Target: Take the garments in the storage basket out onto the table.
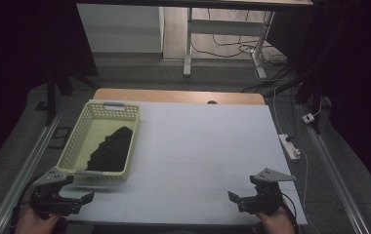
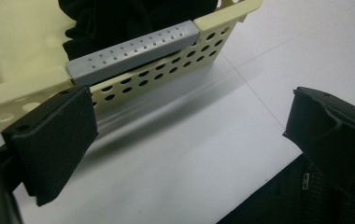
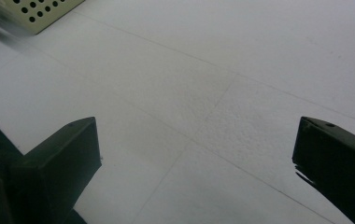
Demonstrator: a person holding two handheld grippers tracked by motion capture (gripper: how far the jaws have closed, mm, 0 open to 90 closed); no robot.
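— Where do we stand? Our left claw (image 1: pixel 83 199) hovers at the near left corner of the table (image 1: pixel 198 161), jaws spread wide with nothing between them, just in front of the cream basket (image 1: pixel 76 141).

— And our right claw (image 1: pixel 236 199) is at the near right edge, also wide and empty, well apart from the basket. From the right gripper view we see bare table (image 3: pixel 203 84) and one perforated corner of the basket (image 3: pixel 40 11).

— The black cloth (image 1: pixel 111 148) lies bunched inside the basket, towards its middle and near end. It looks like the thing we are after.

— Then the left side should lead, we think. In the left gripper view the basket's grey handle (image 2: pixel 133 51) on the near rim sits right ahead of the jaws, with the cloth (image 2: pixel 119 18) dark behind it.

— So we must lift over that rim, not push into it. The basket looks light; a nudge on the wall could slide it across the table.

— Agreed. We come from above, tip the jaws downward and aim for a raised fold rather than the flat edge.

— Keep the jaws wide until both pads straddle the fold, then close. Soft fabric will likely slip if we pinch only one thin layer.

— And the right one?

— We could bring it near the basket's right wall to steady it, or hold it ready to take a second corner once the cloth comes up.

— Lift straight, so the cloth doesn't snag the holes.
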